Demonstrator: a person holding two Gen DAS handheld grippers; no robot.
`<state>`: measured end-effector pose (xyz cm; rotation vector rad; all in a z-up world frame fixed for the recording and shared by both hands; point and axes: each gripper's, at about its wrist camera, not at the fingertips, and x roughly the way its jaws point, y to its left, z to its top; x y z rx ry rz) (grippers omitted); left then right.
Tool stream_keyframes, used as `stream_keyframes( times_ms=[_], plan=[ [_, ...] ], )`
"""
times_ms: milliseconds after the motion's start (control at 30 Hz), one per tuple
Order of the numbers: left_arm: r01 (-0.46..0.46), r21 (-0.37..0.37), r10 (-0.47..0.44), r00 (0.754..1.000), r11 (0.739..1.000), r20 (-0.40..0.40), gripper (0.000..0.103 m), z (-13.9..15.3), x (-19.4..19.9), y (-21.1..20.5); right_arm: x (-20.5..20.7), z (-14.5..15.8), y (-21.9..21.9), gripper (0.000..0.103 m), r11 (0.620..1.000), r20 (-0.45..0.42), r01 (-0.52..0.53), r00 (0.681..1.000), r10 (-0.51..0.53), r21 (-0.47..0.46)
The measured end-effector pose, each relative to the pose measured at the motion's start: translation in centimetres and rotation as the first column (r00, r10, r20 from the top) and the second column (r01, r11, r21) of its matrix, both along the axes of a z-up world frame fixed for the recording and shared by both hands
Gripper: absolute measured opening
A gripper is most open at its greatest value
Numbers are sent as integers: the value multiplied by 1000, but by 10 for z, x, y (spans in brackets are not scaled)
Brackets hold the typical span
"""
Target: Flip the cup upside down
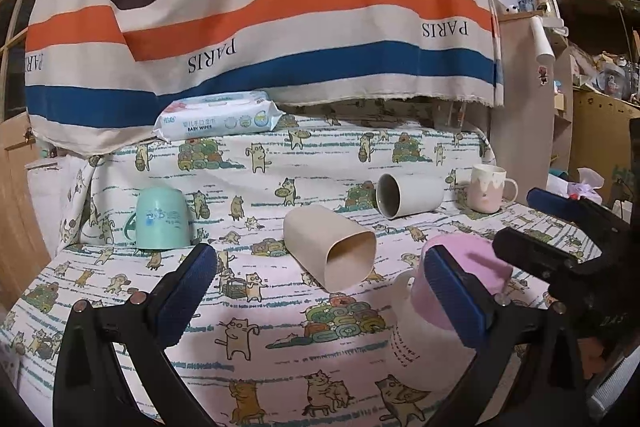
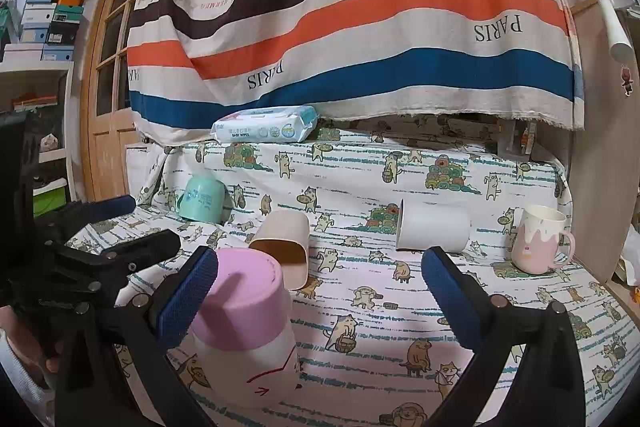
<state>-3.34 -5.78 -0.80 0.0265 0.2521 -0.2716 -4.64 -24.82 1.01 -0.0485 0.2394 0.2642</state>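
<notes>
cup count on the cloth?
5: teal cup far left, inverted; beige cup centre, on its side; white cup on its side; drip-glaze mug upright, right; pink-and-white cup nearest, inverted. None seem hidden.

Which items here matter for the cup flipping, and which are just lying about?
Job items: pink-and-white cup, beige cup lying sideways, white cup lying sideways, upright drip-glaze mug, teal mug upside down.

Lying about: baby wipes pack, striped cloth.
</notes>
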Motion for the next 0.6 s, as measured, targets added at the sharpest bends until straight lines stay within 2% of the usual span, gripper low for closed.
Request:
stream_keyframes(
  times_ms=[267, 333, 400, 467, 600],
  plan=[
    [-12, -4, 12, 1000, 1000, 24, 103, 2, -4, 1, -15, 2, 2, 103, 1000, 76, -28, 997, 28, -1],
    [-34, -13, 34, 999, 999, 13, 103, 2, -3, 4, -18, 1, 1, 103, 999, 54, -37, 998, 36, 20],
    [1, -27, -2, 1000, 1000, -20, 103, 1, -4, 5, -19, -1, -3, 103, 995, -29, -55, 998, 57, 78],
    [2, -34, -3, 999, 999, -38, 103, 1, -7, 5, -21, -2, -4, 103, 996, -74, -34, 996, 41, 85],
    [63, -51, -66, 997, 997, -46, 103, 1, -7, 1, -30, 3, -7, 103, 996, -42, 57, 998, -55, 63]
  ],
)
